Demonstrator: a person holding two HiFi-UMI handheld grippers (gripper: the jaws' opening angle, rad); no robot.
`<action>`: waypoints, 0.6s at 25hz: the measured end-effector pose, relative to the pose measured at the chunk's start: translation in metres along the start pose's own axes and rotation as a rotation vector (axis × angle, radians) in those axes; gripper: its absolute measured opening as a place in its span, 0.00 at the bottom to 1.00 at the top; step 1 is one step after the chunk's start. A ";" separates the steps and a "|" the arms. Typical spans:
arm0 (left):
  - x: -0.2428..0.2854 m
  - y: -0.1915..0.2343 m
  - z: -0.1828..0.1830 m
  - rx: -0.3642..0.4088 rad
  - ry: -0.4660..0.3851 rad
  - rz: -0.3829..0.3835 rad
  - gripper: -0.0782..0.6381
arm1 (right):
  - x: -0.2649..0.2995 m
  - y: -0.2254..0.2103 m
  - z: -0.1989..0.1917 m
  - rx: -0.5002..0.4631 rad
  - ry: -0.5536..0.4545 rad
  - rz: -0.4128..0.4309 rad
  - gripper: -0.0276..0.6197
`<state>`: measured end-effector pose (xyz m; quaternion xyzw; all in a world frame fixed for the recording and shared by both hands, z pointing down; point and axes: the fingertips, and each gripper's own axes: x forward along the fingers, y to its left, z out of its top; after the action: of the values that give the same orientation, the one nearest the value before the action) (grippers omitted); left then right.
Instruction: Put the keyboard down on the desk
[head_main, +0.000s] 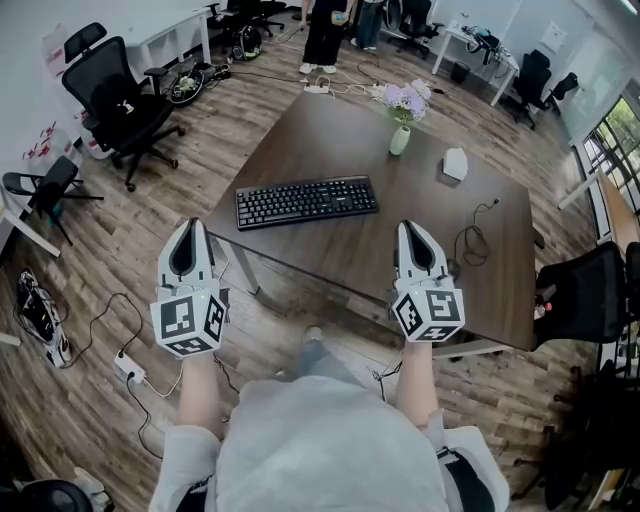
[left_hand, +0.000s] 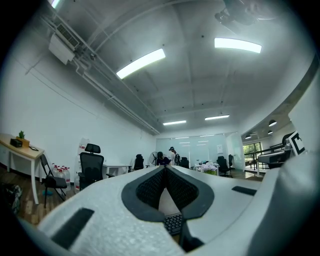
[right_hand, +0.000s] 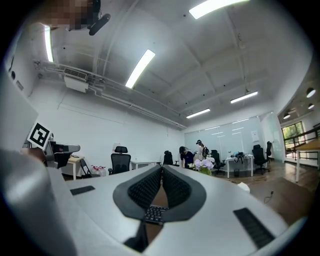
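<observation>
A black keyboard (head_main: 306, 202) lies flat on the dark brown desk (head_main: 420, 240), near its left front edge. My left gripper (head_main: 189, 226) is held off the desk's near corner, to the left of and nearer than the keyboard, jaws shut with nothing between them. My right gripper (head_main: 412, 229) hovers over the desk's front edge, to the right of the keyboard, also shut and empty. Between the closed jaws, part of the keyboard (left_hand: 173, 222) shows in the left gripper view, and a strip of the keyboard (right_hand: 154, 214) in the right gripper view.
A green vase of lilac flowers (head_main: 402, 115) and a white object (head_main: 455, 163) stand at the desk's far side; a black cable (head_main: 472, 240) lies at its right. Black office chairs (head_main: 118, 100) stand to the left and one chair (head_main: 590, 290) to the right. A power strip (head_main: 130, 369) and cords lie on the floor.
</observation>
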<state>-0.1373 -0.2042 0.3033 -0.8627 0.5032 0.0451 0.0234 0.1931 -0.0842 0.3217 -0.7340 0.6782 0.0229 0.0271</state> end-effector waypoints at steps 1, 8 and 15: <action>-0.001 0.001 0.000 0.005 -0.001 0.001 0.12 | 0.000 0.001 0.000 -0.001 -0.001 -0.001 0.07; -0.002 0.005 0.001 0.016 -0.006 0.003 0.12 | 0.001 0.010 0.001 -0.014 0.002 0.004 0.07; -0.003 0.004 0.001 0.003 -0.014 -0.006 0.12 | -0.002 0.013 0.002 -0.014 0.001 0.003 0.07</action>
<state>-0.1422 -0.2040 0.3026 -0.8637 0.5007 0.0504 0.0281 0.1803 -0.0834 0.3193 -0.7330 0.6793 0.0272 0.0217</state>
